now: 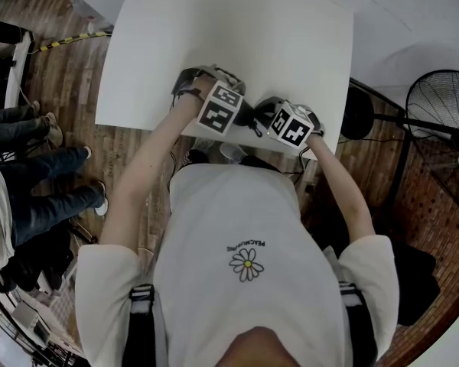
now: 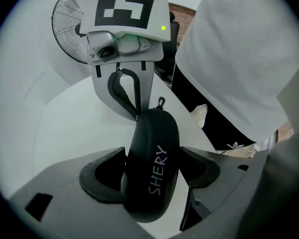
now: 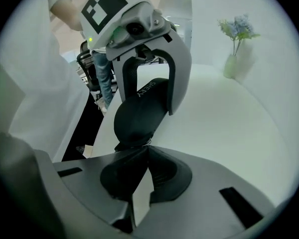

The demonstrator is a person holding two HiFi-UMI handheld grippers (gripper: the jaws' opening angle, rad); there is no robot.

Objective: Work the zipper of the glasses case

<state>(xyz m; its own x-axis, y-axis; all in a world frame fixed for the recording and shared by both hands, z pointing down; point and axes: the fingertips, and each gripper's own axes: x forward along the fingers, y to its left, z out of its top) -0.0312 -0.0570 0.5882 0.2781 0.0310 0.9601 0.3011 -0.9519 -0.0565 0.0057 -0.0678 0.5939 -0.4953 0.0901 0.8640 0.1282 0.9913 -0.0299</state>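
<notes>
**Black glasses case gripped at the table's near edge**
The case, lettered SHERY, sits by the near edge of the white table, close to the person. The left gripper clasps it by its long sides, its pads set wide apart against it. A small metal loop stands at the case's far end. The right gripper faces the left one, its jaws pressed together at that end's seam, where a silver bit glints. Whether it is pinched cannot be told.
</notes>
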